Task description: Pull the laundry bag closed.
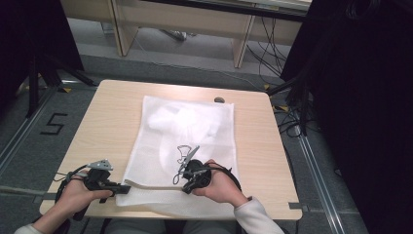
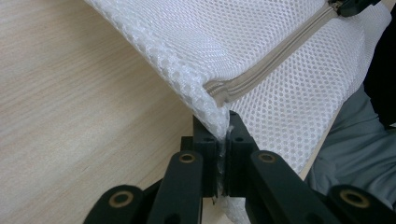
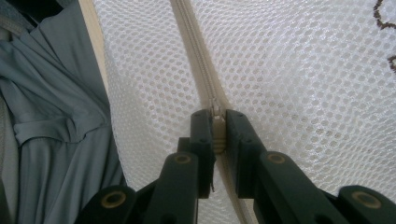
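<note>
Claws, two, pinch one mesh bag (image 1: 185, 131).

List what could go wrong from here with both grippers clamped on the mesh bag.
1. The left gripper pinches only a thin corner of the mesh bag; it may slip out under pull.
2. The right gripper holds the small zipper pull; it could pop free or snag the mesh.

I see a pale wooden worktop (image 1: 109, 117) with a small dark object (image 1: 219, 100) near its far edge. Beyond it stands a desk (image 1: 195, 22), cables (image 1: 265, 41) trailing under it. A "5" (image 1: 53, 124) marks the floor at left.
</note>
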